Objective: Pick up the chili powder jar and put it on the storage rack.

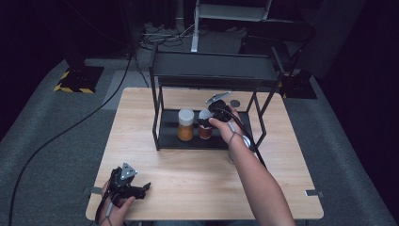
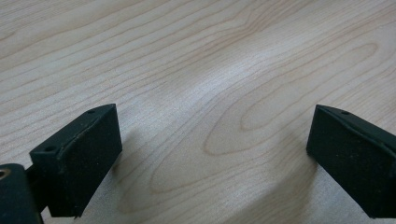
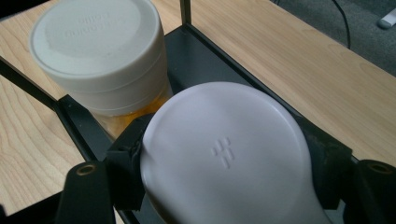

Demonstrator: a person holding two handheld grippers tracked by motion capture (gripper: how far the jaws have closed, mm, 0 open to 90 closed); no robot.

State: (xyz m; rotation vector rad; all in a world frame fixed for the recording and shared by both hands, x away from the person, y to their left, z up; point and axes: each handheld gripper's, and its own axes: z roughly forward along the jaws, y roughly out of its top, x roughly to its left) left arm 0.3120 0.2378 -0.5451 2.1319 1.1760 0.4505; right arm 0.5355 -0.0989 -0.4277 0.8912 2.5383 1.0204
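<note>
Two jars stand on the lower shelf of a black rack (image 1: pixel 211 70). One holds orange contents under a white lid (image 1: pixel 186 125) (image 3: pixel 98 51). To its right is a darker, reddish-brown jar (image 1: pixel 204 128) with a white lid (image 3: pixel 229 154). My right gripper (image 1: pixel 210 118) (image 3: pixel 226 161) reaches under the top shelf, its jaws pressed against both sides of that lid. My left gripper (image 1: pixel 143 188) (image 2: pixel 215 158) rests low over the bare table near the front left corner, jaws wide apart with nothing between them.
The wooden table (image 1: pixel 197 183) (image 2: pixel 187 56) has free room in front of the rack. A small dark disc (image 1: pixel 235 102) lies on the table behind the rack. Black cables (image 1: pixel 56 136) run across the grey floor at left.
</note>
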